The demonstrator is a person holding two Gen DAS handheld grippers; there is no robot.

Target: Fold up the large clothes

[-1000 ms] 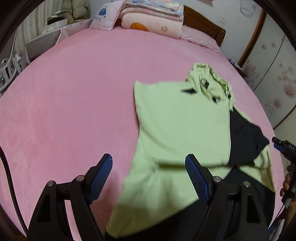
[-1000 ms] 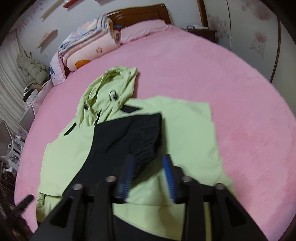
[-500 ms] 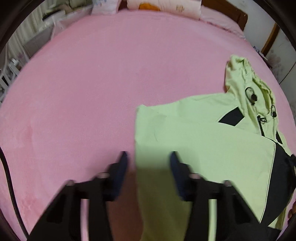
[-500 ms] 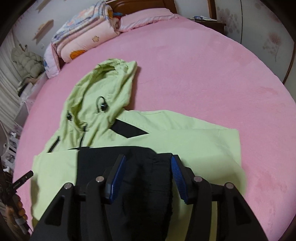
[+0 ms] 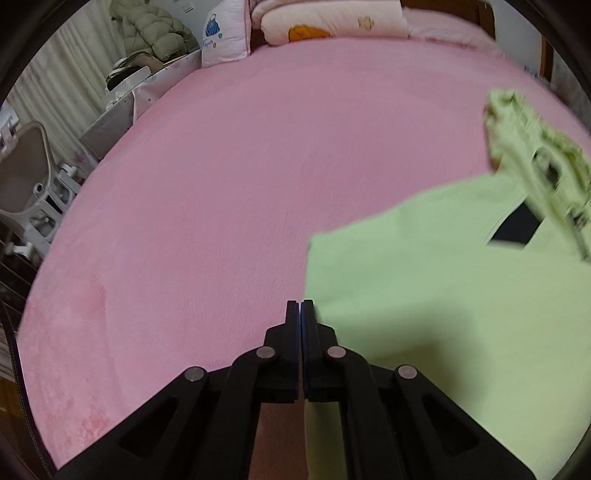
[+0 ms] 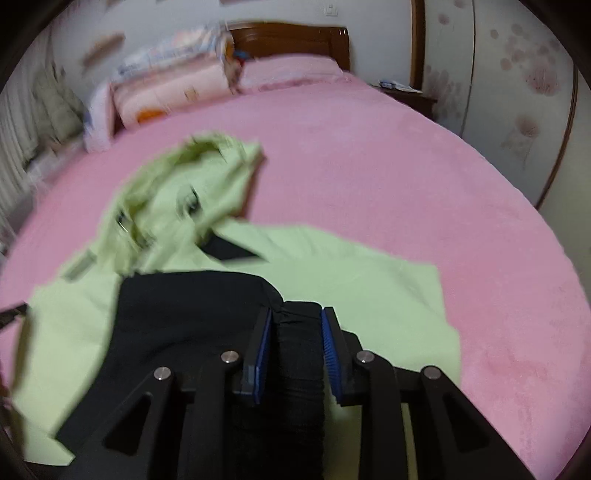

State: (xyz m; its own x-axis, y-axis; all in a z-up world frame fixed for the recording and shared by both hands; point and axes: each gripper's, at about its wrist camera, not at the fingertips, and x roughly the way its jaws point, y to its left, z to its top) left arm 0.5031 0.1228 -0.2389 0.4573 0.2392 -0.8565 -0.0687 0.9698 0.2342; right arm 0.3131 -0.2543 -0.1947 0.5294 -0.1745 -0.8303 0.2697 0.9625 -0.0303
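1. Two tools are at work on one green jacket [image 6: 332, 280], which lies spread on the pink bed [image 6: 406, 177] with its hood [image 6: 192, 184] toward the headboard [image 6: 295, 37].
2. Left tool [image 5: 300, 308]: jaws fully together at the jacket's left edge. Whether any cloth is pinched I cannot tell; the edge runs right beside the fingertips.
3. Right tool [image 6: 295, 325]: jaws closing around the black cuff [image 6: 299, 332] of the black sleeve [image 6: 184, 317] folded across the jacket; the pads do not look pressed on it yet.
4. To do this well, I would bite the hem edge deep on the left and take the whole cuff on the right, then lift both evenly so the fold lands straight.
5. Beyond the jacket, stacked quilts [image 5: 332, 22] and a pillow [image 5: 225, 33] sit by the headboard, well apart. A chair [image 5: 26, 177] stands off the bed's left side. Nothing blocks the fold.
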